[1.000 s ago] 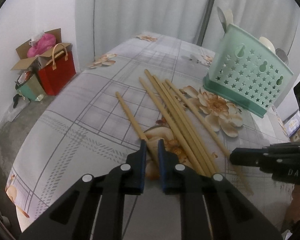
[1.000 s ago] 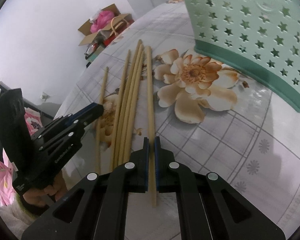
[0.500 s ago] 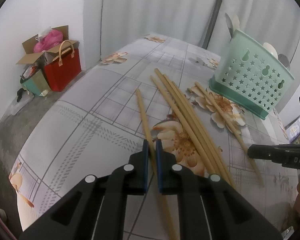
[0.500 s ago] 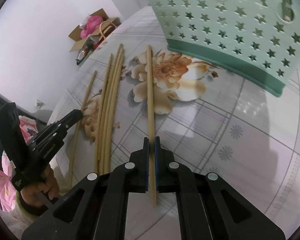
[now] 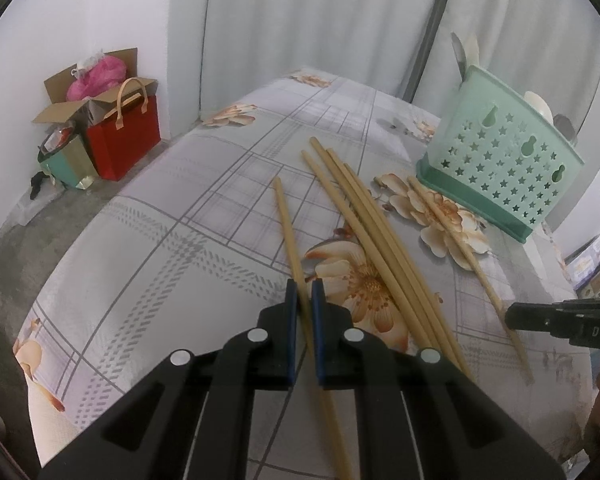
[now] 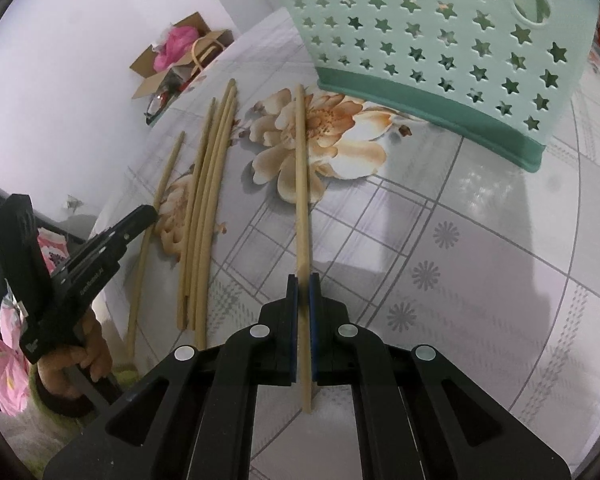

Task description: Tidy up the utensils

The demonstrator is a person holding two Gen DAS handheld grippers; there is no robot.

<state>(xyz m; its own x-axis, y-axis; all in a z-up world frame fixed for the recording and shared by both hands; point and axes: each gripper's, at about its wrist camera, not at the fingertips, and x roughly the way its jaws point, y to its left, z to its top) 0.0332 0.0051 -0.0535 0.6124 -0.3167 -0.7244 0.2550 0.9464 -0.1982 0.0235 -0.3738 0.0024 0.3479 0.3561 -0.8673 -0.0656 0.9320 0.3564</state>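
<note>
Several long wooden chopsticks lie on a flowered tablecloth (image 5: 148,240). My left gripper (image 5: 303,292) is shut on one chopstick (image 5: 286,224) that points away toward the curtain. My right gripper (image 6: 303,282) is shut on another chopstick (image 6: 301,168), whose far end reaches toward the mint green utensil basket (image 6: 440,40). Three chopsticks (image 5: 364,216) lie bundled between the two held ones, also visible in the right wrist view (image 6: 208,184). The basket (image 5: 500,168) stands upright at the far right with spoons in it. Each gripper shows in the other's view: the left (image 6: 140,216), the right (image 5: 516,316).
A red bag (image 5: 124,132) and an open cardboard box (image 5: 84,96) sit on the floor at the far left, beyond the table's edge. White curtains hang behind the table. The basket stands close in front of my right gripper.
My left gripper closed on the leftmost chopstick and drew back with it. My right gripper carried its chopstick away from the bundle and nearer the basket.
</note>
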